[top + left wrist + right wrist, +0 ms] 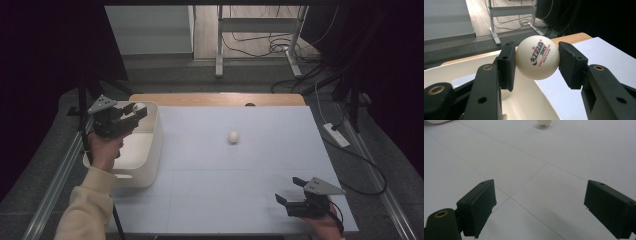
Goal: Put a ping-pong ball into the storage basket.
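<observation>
- The left gripper is pinching a white DHS ping-pong ball between its pads, hovering over the white bin.
- The right gripper is resting with jaws spread above the white tabletop.
- A second ball is lying mid-table.

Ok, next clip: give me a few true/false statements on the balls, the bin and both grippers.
1. The left gripper clamps a table tennis ball. True.
2. That ball hangs over the white bin. True.
3. The right gripper holds a second ball. False: its jaws stand open with nothing between them, low over the white table.
4. The loose ball lies inside the bin. False: it rests on the table, right of the bin.
</observation>
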`<state>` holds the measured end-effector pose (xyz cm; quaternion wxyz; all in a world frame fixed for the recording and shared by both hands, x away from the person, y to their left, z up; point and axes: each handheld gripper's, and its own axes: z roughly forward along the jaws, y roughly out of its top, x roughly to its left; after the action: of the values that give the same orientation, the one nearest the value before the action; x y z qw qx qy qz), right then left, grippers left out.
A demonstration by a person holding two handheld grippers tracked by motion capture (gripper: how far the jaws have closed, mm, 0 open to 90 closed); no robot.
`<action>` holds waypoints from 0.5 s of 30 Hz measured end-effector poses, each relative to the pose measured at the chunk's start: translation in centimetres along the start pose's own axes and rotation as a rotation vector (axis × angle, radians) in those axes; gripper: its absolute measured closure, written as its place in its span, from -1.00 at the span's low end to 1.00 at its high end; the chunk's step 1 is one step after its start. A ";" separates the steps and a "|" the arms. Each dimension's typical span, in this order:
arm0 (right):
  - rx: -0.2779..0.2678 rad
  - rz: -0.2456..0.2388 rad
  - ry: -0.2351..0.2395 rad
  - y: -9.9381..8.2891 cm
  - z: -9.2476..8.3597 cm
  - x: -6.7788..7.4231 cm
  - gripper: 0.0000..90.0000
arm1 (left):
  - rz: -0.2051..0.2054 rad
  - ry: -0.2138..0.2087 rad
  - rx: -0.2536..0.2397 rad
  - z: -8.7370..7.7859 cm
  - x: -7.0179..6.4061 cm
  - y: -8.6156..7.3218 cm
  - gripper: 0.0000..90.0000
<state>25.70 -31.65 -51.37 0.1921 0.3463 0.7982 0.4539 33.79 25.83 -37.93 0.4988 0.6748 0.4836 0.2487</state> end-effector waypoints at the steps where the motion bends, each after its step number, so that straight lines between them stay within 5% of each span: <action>1: 0.000 -0.001 0.000 0.0 0.0 0.0 -0.76 | 0.000 0.003 0.002 0.0 0.1 0.0 0.13; 15: 0.000 0.000 -0.001 0.0 0.0 0.0 -0.76 | -0.018 0.035 0.027 0.3 1.3 -0.1 0.13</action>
<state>25.70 -31.61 -51.38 0.1923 0.3465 0.7982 0.4537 34.54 26.91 -38.33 0.4833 0.6727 0.5017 0.2493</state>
